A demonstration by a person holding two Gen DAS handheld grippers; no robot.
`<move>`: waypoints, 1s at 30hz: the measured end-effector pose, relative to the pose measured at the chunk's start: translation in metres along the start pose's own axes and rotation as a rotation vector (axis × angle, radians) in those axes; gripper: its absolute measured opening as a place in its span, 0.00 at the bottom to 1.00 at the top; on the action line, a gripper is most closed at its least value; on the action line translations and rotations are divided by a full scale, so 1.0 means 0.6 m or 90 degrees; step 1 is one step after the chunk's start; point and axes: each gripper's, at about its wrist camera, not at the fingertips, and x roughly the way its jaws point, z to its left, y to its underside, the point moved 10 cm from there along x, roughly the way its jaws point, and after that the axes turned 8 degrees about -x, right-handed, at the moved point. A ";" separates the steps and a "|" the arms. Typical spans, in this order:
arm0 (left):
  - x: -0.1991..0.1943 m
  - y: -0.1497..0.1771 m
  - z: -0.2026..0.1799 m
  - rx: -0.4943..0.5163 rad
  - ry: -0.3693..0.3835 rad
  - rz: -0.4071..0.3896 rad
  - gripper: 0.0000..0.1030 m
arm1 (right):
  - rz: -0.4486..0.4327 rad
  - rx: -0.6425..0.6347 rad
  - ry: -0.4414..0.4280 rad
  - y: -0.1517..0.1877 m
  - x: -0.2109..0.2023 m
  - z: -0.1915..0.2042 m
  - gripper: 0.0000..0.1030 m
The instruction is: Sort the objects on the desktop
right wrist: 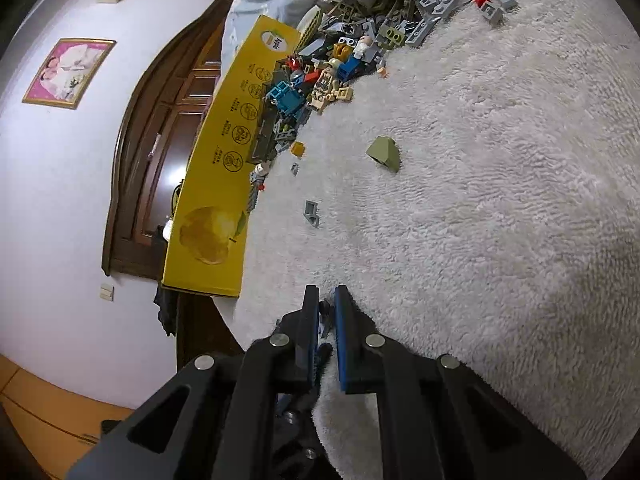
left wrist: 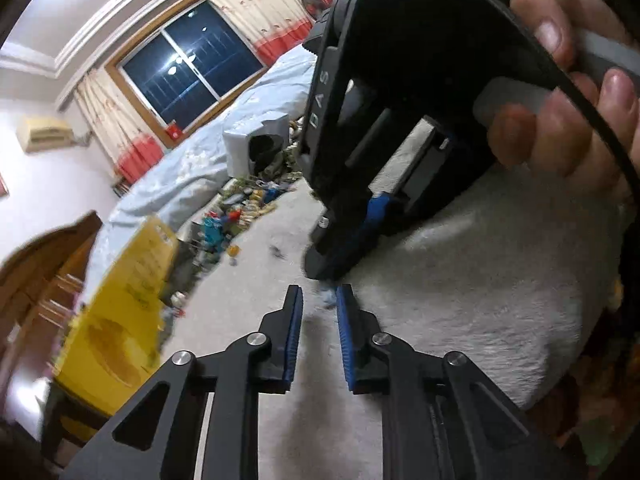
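The left tool (left wrist: 319, 300) is hovering low over the counter (right wrist: 500, 200), which is wearing a white fluffy cloth. Its blue pads are standing a modest gap apart and gripping nothing. Just past its tips a blurred bluish bit (left wrist: 329, 299) is showing, too smeared to tell what it is or whether it is lying on the cloth. The right tool (right wrist: 327, 300) is angling down right in front of the left one, with a hand (left wrist: 560, 112) wrapping around its handle. Its pads are sitting almost together with only a thin slit between them. Something small and dark is showing in that slit, but I cannot tell whether it is a held piece. The toy bricks (right wrist: 352, 40) are lying in a dense heap along the far edge of the counter, with small figures mixed in. They are crowding against a yellow box (right wrist: 224, 168) that is standing on its long side at the counter's rim. An olive slope brick (right wrist: 384, 154) is lying alone on the open cloth, well apart from both tools. A small orange brick (right wrist: 297, 149) is resting just beside the heap. A grey piece (right wrist: 311, 213) is lying nearer, between the heap and the right tool.
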 end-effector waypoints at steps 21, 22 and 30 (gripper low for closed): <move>0.035 0.012 -0.010 0.189 -0.023 0.048 0.06 | 0.063 0.036 0.026 -0.029 0.022 -0.007 0.05; 0.040 0.012 -0.005 0.176 -0.019 0.058 0.06 | 0.061 0.035 0.029 -0.030 0.022 -0.007 0.05; 0.042 0.008 -0.013 0.247 -0.055 0.024 0.05 | 0.060 0.026 0.042 -0.033 0.024 -0.006 0.05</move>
